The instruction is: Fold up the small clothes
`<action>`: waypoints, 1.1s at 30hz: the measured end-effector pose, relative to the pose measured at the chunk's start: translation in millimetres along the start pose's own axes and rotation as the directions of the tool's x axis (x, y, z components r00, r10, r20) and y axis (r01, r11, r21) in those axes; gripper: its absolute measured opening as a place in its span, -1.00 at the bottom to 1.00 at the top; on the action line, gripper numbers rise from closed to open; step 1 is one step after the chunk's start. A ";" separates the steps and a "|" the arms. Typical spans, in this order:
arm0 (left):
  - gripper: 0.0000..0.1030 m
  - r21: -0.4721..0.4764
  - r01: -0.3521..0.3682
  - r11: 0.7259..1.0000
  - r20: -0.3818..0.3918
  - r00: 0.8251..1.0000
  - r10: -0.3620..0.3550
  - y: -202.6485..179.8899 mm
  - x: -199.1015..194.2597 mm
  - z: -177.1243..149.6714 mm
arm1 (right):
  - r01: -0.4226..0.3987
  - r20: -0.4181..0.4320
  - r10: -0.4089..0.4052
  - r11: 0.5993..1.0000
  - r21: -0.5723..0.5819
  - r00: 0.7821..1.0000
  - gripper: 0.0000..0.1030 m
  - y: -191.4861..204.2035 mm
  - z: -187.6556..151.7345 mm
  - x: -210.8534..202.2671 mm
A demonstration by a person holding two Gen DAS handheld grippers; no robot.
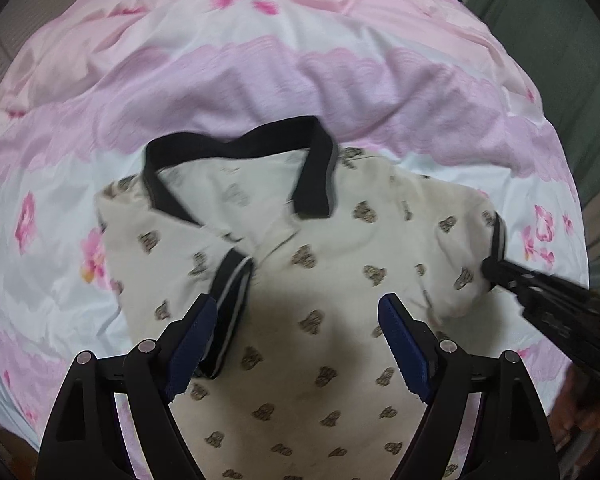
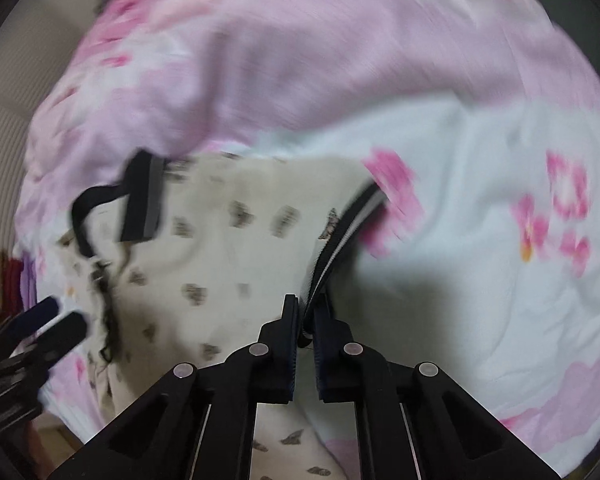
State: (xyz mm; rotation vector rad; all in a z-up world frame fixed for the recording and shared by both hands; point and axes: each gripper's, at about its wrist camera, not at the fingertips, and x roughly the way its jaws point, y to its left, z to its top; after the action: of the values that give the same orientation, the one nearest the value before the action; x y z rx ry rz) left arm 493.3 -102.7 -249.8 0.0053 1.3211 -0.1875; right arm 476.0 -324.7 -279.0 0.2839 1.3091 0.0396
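Observation:
A small cream polo shirt (image 1: 320, 264) with brown prints and a black collar (image 1: 236, 148) lies on a pink flowered bedspread (image 1: 260, 60). Its left sleeve, with a black striped cuff (image 1: 228, 304), is folded in over the body. My left gripper (image 1: 298, 344) is open and empty just above the shirt's middle. My right gripper (image 2: 306, 316) is shut on the right sleeve's striped cuff (image 2: 340, 236); it also shows in the left wrist view (image 1: 490, 270) at the shirt's right side. The right wrist view is blurred; the shirt (image 2: 228, 248) shows there, with the left gripper (image 2: 60, 320) at far left.
The bedspread (image 2: 460, 240) covers the whole bed around the shirt. A green surface (image 1: 560, 60) lies past the bed's far right edge. A beige ribbed surface (image 2: 4, 140) shows at the left, with some coloured cloth (image 2: 12, 280) at the bed's left edge.

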 end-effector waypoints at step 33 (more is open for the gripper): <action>0.31 0.205 0.354 0.912 -0.058 0.935 -0.350 -27.2 30.4 30.9 | 0.024 -0.015 -0.025 0.999 -0.044 1.000 -0.04 27.0 -30.8 -8.5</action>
State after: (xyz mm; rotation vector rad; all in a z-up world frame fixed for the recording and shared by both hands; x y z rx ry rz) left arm 526.4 -137.0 -268.5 -0.0511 1.3092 -0.6387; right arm 447.8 -294.6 -271.8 0.2303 1.3250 0.0498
